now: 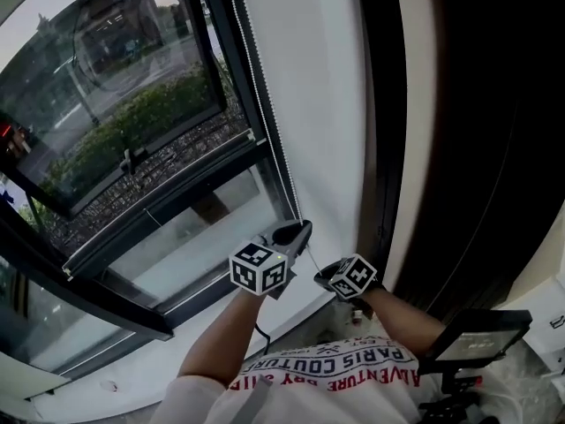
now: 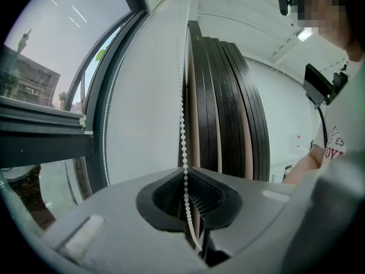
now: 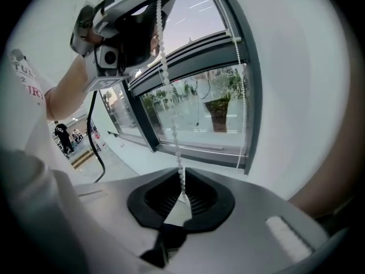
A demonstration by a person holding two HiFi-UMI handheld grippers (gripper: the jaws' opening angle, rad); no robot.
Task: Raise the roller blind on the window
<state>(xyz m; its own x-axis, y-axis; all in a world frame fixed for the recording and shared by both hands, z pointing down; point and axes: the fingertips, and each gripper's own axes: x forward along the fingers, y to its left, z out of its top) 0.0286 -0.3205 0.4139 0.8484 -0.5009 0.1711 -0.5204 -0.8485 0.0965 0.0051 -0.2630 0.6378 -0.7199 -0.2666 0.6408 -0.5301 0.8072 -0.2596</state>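
The left hand-held gripper (image 2: 186, 198) and, lower, the right hand-held gripper (image 3: 181, 197) are both pinching the bead chain (image 2: 183, 124) hanging beside the window (image 1: 132, 122); they should be pulling straight down, alternating grips, keeping it taut

Counts, located against the window (image 1: 132, 122).
Hand-held grippers: 2. The left hand-held gripper (image 1: 298, 230) and right hand-held gripper (image 1: 327, 279) are both just right of its lower corner.
Marker cubes (image 1: 260, 268): 2, one per gripper.
Bead-chain strands: 2. The frame strand (image 3: 238, 67) lies against the window frame; the free strand (image 3: 171, 124) hangs near it.
Forearms (image 1: 221, 343): 2.
Dark panels (image 2: 228, 107) right of the window: stacked edge-on, number not resolvable.
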